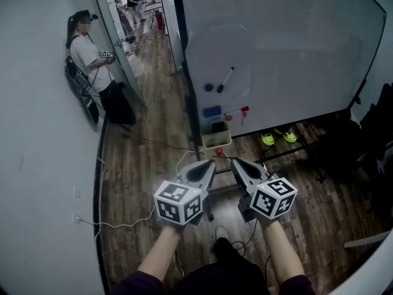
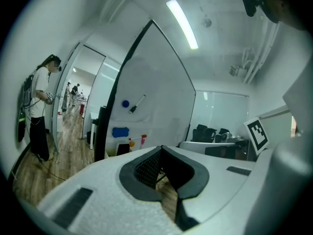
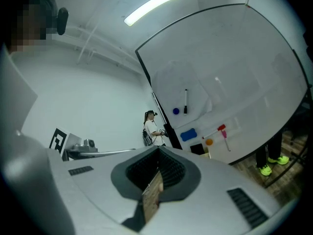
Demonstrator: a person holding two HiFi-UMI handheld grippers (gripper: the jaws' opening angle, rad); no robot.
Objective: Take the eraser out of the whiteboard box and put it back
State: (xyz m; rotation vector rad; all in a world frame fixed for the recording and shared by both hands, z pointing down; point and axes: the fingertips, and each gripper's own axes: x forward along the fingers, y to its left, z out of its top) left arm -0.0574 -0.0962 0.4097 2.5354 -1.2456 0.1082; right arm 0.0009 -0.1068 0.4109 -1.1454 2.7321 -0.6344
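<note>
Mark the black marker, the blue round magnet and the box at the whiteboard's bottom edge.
black marker [image 1: 226,78], head view, middle of its barrel.
blue round magnet [image 1: 209,86], head view, its centre.
box [image 1: 216,142], head view, front wall.

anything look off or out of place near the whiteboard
Mostly tidy. Neon green shoes show under the whiteboard's lower edge, apparently someone standing behind it, and a white cable trails loose over the wooden floor.
</note>
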